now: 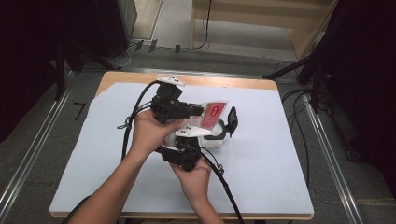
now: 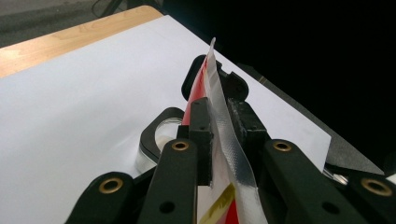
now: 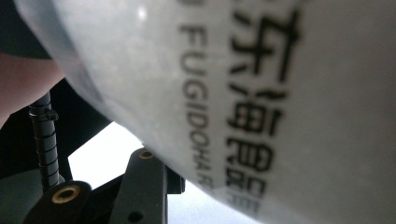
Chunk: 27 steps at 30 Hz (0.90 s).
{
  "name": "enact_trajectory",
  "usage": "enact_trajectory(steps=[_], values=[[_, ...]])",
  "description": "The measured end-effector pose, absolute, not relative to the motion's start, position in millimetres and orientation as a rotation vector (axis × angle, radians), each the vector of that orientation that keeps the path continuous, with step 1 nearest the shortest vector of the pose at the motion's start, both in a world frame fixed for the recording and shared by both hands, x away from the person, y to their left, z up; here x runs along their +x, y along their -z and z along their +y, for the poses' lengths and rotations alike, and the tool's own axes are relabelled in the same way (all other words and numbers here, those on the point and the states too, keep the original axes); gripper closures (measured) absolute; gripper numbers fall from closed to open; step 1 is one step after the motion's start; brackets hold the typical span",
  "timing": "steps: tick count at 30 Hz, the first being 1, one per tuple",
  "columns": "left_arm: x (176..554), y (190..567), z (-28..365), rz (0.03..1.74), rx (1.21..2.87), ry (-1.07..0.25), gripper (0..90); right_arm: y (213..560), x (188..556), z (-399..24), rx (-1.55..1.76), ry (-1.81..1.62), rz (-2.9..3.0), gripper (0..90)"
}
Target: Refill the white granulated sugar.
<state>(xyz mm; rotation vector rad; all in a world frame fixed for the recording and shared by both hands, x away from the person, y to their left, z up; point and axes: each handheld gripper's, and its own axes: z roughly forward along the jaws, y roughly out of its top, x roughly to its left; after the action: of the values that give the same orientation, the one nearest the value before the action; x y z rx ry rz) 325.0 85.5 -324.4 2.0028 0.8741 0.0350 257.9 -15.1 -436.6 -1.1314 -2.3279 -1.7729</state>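
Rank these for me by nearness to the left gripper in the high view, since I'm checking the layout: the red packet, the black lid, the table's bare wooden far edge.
Measured from the left gripper:
1. Red packet: between its jaws, so nearest.
2. Black lid: just past the packet, to its right, standing open on the white container.
3. Wooden far edge: beyond the white sheet, farthest.

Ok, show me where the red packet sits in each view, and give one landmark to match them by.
High view: the red packet lies just above centre, at the left gripper tip.
Left gripper view: it stands edge-on in the middle, its silvery edge pinched between the jaws.
Right gripper view: I cannot make it out there.
Shared landmark: the white container, close up with black lettering, black-rimmed beside the packet.
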Motion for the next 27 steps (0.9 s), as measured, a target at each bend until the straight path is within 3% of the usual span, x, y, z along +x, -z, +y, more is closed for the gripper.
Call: enact_trajectory(steps=[27], values=[[322.3,321.1,83.3,0.860,2.009,-0.070,81.0,434.1,258.5,-13.3,-1.137,1.783,-2.308,63.4]])
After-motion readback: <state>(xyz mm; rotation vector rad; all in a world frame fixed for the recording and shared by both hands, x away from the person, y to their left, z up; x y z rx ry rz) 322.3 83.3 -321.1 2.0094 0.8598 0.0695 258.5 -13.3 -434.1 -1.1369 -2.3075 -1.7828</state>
